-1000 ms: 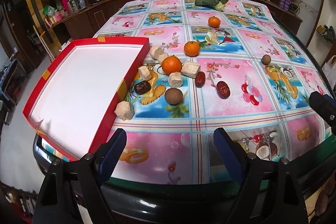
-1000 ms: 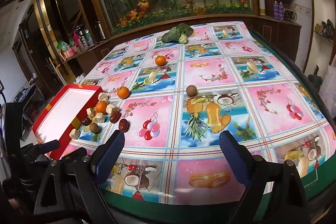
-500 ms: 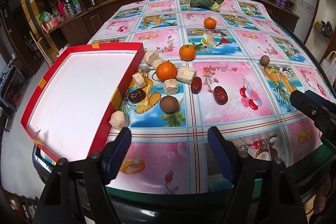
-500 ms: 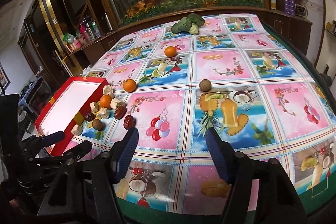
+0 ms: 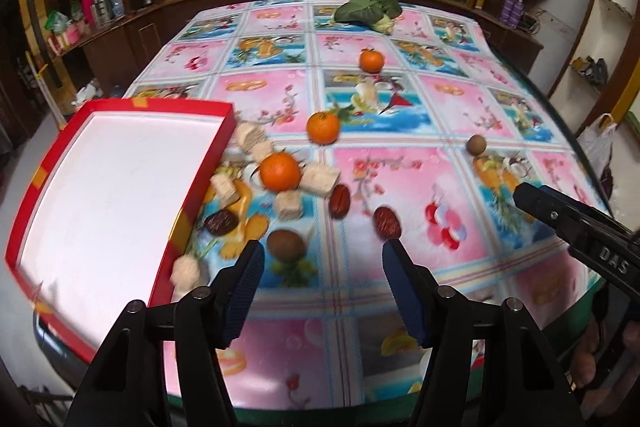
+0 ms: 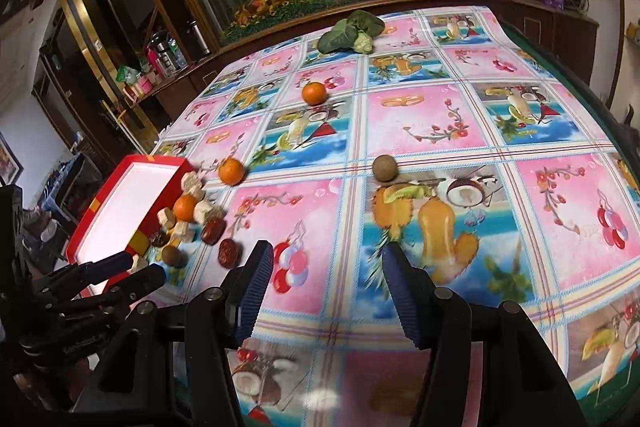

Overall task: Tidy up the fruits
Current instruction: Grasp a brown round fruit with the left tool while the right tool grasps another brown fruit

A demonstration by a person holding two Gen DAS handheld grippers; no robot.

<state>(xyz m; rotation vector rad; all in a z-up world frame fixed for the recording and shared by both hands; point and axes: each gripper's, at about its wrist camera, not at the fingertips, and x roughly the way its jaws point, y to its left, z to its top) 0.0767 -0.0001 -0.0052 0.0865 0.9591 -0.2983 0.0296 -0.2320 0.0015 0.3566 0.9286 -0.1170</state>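
A red tray with a white floor (image 5: pixel 104 187) (image 6: pixel 120 211) lies at the table's left edge. Beside it is a cluster: an orange (image 5: pixel 280 171) (image 6: pixel 185 207), a brown round fruit (image 5: pixel 286 244), dark red dates (image 5: pixel 340 201) (image 5: pixel 387 222), a dark date (image 5: pixel 220 221) and several beige cubes (image 5: pixel 320 179). Two more oranges (image 5: pixel 323 127) (image 5: pixel 371 60) and a small brown fruit (image 5: pixel 476 145) (image 6: pixel 385 167) lie farther out. My left gripper (image 5: pixel 322 259) is open and empty, just short of the brown fruit. My right gripper (image 6: pixel 326 263) is open and empty above the tablecloth.
A leafy green vegetable (image 5: pixel 368 11) (image 6: pixel 352 31) lies at the far end of the table. The colourful fruit-print tablecloth (image 5: pixel 400 99) covers the table. A wooden ledge with bottles and cups (image 5: pixel 100 11) runs along the left, with a planter wall behind.
Both grippers have moved forward over the table toward the fruit cluster and their jaws have narrowed somewhat. No fruit has moved.
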